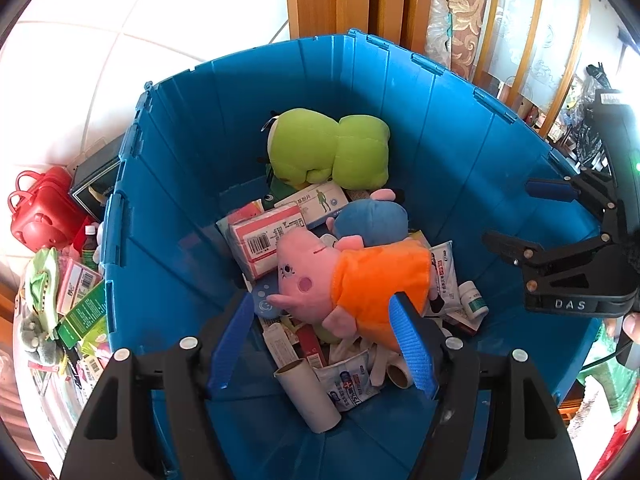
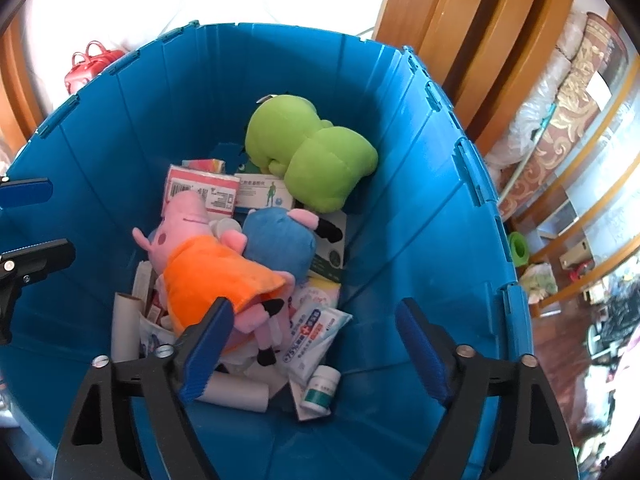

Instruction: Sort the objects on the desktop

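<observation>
Both hand-held grippers are hanging over the blue bin [image 1: 180,200], jaws apart and gripping nothing. The left hand-held gripper [image 1: 320,344] is sitting at lower centre. The right hand-held gripper [image 2: 312,356] is framing the pig plush [image 2: 208,276] at lower left.

I note the blue crate [image 1: 192,184] is hard plastic, ribbed, with a slight sheen. The green plush [image 1: 328,148], the pink pig plush [image 2: 208,264] and the blue plush [image 2: 280,244] are soft matt cloth; the pig's orange dress looks like smooth fabric. The tube [image 1: 308,396] is plain matt cardboard. The wipes pack [image 2: 316,332] is glossy film. The left claw [image 1: 320,344] is matt black plastic with ribbed blue pads. The door frame [image 2: 460,20] is varnished wood.
</observation>
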Motion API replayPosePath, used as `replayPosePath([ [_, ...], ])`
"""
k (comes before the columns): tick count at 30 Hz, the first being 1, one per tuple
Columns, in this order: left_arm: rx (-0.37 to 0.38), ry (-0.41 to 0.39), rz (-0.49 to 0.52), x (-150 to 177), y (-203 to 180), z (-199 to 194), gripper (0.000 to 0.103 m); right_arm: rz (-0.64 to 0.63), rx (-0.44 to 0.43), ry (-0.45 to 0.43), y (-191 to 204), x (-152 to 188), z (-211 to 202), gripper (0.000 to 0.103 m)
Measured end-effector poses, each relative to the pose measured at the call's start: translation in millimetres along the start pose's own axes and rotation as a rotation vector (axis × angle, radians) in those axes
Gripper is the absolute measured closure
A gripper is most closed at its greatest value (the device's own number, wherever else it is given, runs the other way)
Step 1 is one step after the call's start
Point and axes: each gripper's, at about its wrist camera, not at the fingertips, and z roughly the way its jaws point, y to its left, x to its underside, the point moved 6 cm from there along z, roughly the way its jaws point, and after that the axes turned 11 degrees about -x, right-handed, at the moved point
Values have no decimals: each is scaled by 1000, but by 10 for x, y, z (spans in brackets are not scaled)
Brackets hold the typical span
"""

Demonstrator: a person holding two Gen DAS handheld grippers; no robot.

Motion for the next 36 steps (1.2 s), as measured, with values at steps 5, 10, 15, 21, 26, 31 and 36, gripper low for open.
replayPosePath([
  [5,-1,-2,0,-4,5,-2,34,-42,28,-12,73,9,-11,6],
  [10,-10,-24,12,-11,-23,-33,34,-58,44,-1,83,25,27,0],
  [15,-9,-35,-1,-17,-11,-55,34,-15,-16,-1,51,23,30,0],
  [21,-15,-50,-5,-25,0,-79,34,-49,25,3,121,19,35,0],
  [26,-25,-58,-6,-37,-7,-90,34,-98,72,0,156,9,38,0],
  [31,-33,-60,-17,-37,17,-92,34,-86,59,0,124,6,31,0],
  [36,-36,-60,-16,-38,23,-95,34,-68,32,3,123,7,35,0],
])
